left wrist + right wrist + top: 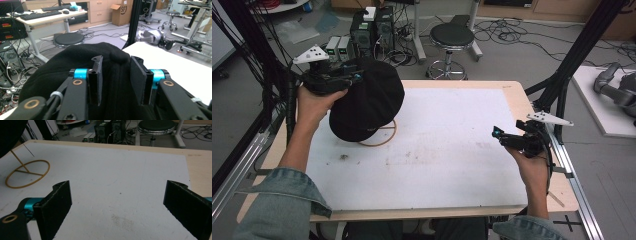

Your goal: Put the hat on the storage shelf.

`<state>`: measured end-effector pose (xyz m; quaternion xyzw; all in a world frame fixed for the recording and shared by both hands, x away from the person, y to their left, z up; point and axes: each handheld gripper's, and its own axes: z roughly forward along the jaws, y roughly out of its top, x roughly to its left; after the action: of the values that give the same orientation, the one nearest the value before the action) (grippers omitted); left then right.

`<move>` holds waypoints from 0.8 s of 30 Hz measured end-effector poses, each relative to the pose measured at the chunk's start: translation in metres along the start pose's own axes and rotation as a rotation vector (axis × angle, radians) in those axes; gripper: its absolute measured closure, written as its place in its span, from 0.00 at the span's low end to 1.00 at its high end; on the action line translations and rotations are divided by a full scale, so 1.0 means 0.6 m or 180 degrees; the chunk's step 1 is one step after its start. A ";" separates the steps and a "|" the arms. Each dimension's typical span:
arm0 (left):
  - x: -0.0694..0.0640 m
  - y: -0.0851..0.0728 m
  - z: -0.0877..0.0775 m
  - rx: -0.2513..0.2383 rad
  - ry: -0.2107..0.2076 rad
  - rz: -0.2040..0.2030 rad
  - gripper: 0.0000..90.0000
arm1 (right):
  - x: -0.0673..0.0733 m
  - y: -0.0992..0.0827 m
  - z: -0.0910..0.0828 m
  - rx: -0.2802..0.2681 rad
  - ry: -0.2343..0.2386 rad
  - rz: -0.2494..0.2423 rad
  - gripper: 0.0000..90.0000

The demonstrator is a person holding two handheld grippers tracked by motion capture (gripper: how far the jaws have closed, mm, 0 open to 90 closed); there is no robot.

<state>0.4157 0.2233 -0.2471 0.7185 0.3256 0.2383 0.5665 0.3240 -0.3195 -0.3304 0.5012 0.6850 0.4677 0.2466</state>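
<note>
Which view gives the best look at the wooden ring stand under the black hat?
The right gripper view: the stand's round base, crossbar and slanted rod lie in the open on the white table. The high view shows part of the ring past the black hat. In the left gripper view the hat hides it.

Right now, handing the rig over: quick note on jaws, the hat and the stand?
Left gripper: at the black hat, jaws parted with hat fabric between them; whether the pads press on it I cannot tell.
Right gripper: jaws wide open, nothing between them, above the white table.
The hat sits over the wooden ring stand, at the table's far left.
Done: hat seems placed on the stand.
Left: probably draw the left gripper clear.
</note>
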 end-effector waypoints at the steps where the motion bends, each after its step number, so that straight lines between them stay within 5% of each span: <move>1: 0.000 0.000 0.000 -0.0015 0.0012 0.0020 0.65 | 0.000 0.000 0.000 -0.0003 0.0000 0.0003 0.09; 13: 0.000 -0.005 -0.024 -0.0145 0.0043 -0.0028 0.54 | -0.001 0.000 -0.001 -0.0003 0.0001 0.0008 0.09; 24: -0.024 -0.023 -0.069 -0.0171 0.0123 0.0029 0.44 | 0.001 0.002 0.005 0.0008 0.0025 0.0015 0.09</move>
<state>0.3738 0.2418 -0.2497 0.6997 0.3267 0.2634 0.5782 0.3264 -0.3178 -0.3307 0.5012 0.6854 0.4694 0.2422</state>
